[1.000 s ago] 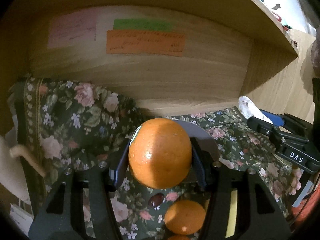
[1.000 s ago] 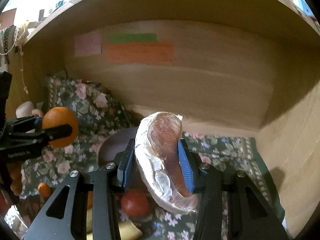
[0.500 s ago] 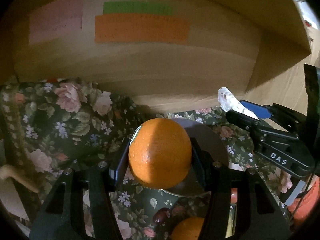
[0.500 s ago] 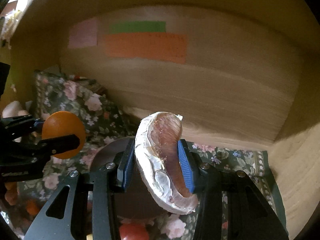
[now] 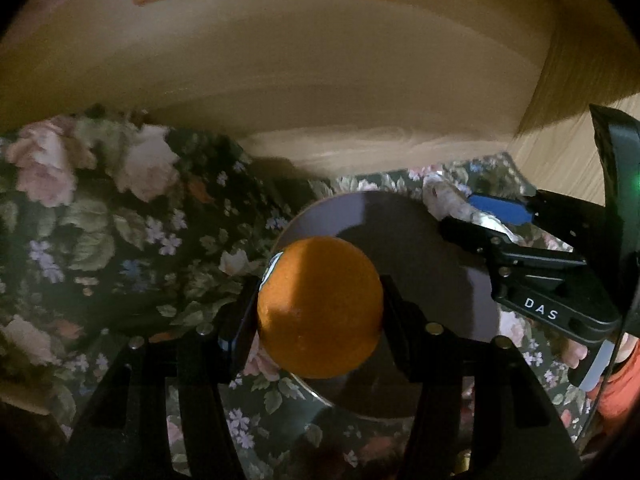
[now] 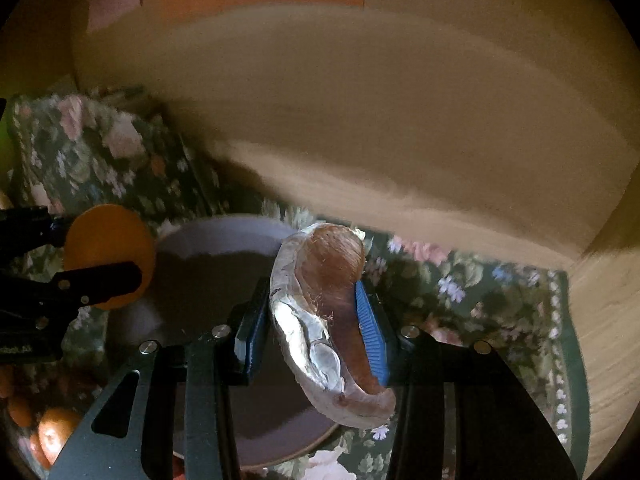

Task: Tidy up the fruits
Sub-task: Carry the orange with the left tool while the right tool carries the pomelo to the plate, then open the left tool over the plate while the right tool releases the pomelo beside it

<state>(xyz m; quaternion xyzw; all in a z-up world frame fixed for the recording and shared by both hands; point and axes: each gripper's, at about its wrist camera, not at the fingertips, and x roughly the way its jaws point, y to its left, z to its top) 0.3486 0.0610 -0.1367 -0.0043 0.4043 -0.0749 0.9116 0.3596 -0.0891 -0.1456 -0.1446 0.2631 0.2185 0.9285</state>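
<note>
We are carrying the orange (image 5: 318,307) clamped in the left gripper (image 5: 318,312) over the near edge of the plate (image 5: 420,240) — best lowering it to the left half before letting go — while the right gripper (image 6: 316,320) is pinching the pomelo wedge (image 6: 320,316) above the plate's right side, wanting a gentle set-down
</note>
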